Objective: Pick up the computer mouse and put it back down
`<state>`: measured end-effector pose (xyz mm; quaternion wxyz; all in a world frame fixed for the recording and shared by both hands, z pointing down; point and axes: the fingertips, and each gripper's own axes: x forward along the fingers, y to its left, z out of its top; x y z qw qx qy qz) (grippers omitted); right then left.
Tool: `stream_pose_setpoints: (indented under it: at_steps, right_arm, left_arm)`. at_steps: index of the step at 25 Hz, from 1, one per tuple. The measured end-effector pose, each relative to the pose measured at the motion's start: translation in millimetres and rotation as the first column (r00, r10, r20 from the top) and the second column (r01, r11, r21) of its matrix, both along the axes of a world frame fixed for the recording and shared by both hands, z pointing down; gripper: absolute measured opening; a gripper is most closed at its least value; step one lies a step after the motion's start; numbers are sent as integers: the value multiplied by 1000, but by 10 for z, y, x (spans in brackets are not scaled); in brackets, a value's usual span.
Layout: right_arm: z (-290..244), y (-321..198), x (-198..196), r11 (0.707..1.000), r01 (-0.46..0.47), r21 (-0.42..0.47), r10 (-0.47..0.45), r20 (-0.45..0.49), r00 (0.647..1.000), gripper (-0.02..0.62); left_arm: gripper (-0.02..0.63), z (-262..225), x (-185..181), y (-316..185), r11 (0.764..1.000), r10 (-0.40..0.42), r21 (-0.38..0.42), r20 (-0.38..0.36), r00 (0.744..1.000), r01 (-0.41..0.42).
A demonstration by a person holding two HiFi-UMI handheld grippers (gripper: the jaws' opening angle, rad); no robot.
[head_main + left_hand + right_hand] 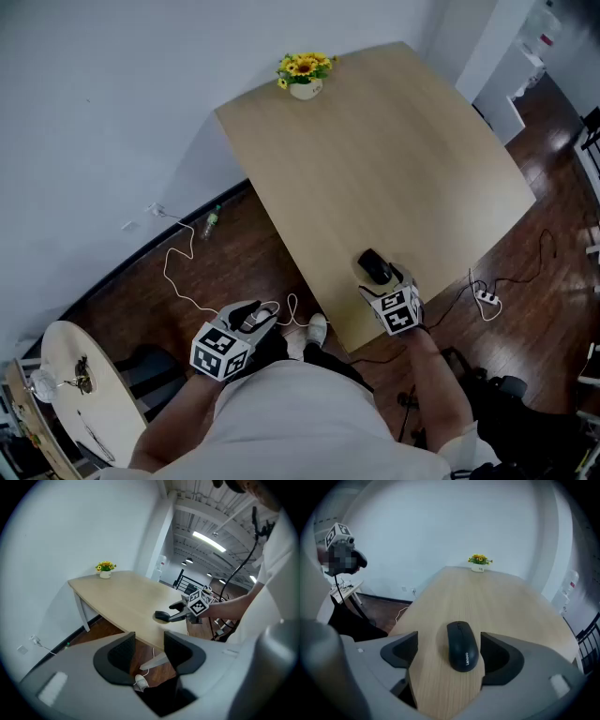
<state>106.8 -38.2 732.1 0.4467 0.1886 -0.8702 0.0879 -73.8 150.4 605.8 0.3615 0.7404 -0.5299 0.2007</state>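
the computer mouse [462,645] is lying flat on the wooden table [375,150], close to the edge nearest the person. its long axis is running straight away from the person. the wheel end is pointing toward the far end of the table, where a small pot of yellow flowers [305,75] is standing, and the end with the printed logo is facing back toward the right gripper [449,646].

from the head view, the tail of the mouse [374,266] is tucked under the right gripper [384,281], so only its front part is showing there. the print on the logo is too small to read.

the right gripper's jaws are standing wide apart with the mouse between them. bare wood is showing between the mouse and the left-hand jaw. the other jaw is sitting just beside the mouse, and i cannot tell whether it is touching. nothing is being squeezed.

the left gripper [149,651] is hanging off the table at the person's left, over the dark floor. its jaws are partly apart and holding nothing. between them a white shoe [139,681] and a bit of white cable are showing below.
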Motion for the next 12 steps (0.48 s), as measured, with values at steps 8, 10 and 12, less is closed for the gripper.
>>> stream_pose_setpoints:
  at_steps: [8, 10, 12]
  right_arm:
    - [515, -516, -241, 998, 35, -45, -39, -102, 994, 400]
    - [570, -508, -220, 996, 19, -93, -27, -95, 995, 383]
    - [586, -525, -204, 992, 13, -124, -22, -70, 997, 371]
  left_arm:
    - [173, 119, -206, -570, 995, 95, -17, -13, 995, -95]
    - [173, 76, -263, -693, 992, 127, -10, -14, 992, -127]
    - [173, 78, -354, -814, 989, 148, -6, -16, 989, -148]
